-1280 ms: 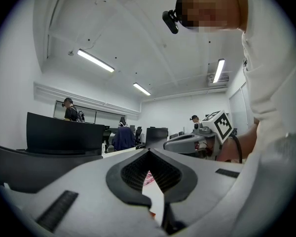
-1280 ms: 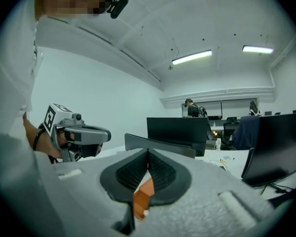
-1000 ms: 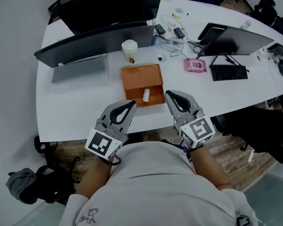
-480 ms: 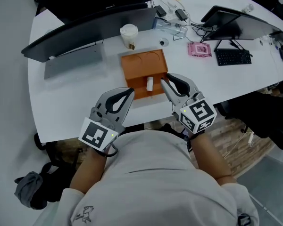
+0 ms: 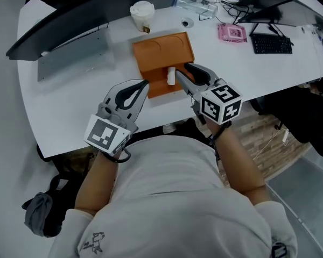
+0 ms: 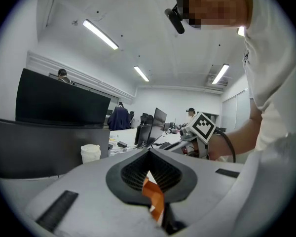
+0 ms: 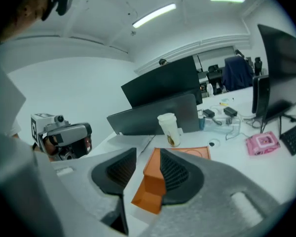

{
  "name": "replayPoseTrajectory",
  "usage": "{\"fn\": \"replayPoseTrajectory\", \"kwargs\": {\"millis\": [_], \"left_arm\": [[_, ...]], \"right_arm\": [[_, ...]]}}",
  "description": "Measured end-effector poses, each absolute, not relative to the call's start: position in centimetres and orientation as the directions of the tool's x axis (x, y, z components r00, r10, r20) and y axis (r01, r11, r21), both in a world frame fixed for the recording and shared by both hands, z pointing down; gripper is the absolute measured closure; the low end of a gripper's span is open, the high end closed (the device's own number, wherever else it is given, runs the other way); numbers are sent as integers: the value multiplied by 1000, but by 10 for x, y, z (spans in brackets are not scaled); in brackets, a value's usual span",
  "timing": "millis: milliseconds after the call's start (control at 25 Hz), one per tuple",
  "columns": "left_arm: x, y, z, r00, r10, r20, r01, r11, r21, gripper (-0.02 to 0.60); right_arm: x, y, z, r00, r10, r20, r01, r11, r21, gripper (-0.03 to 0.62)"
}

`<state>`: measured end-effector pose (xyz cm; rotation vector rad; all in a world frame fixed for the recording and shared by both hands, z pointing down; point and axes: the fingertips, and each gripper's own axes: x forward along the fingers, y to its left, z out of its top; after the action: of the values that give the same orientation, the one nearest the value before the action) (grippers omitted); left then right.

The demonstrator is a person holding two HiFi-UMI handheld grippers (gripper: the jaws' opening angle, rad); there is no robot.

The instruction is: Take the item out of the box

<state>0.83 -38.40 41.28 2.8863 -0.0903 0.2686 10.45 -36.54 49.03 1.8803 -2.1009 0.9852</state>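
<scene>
**Head view.** An orange box is seen lying open on the white table, with a small white item in its near part. The right gripper is held over that part, its tips just beside the item. The left gripper is held at the box's near left corner; contact cannot be judged.

**Right gripper view.** The jaws are shown apart, having just been opening. The box's near corner is framed between them, and no pad is pressed on it. The item is hidden here. A paper cup is seen behind the box.

**Left gripper view.** The jaws are shown closed tip to tip on nothing, and only a sliver of orange is seen through their gap.
</scene>
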Motion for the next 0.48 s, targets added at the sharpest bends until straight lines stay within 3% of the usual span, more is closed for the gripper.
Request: {"fn": "replayPoseTrajectory", "kwargs": {"millis": [480], "left_arm": [[18,-398,503,951,9,308,-68,-969,238,583]], "right_arm": [[111,-377,599,-222,-679,700,-913,-108,-394,399]]}}
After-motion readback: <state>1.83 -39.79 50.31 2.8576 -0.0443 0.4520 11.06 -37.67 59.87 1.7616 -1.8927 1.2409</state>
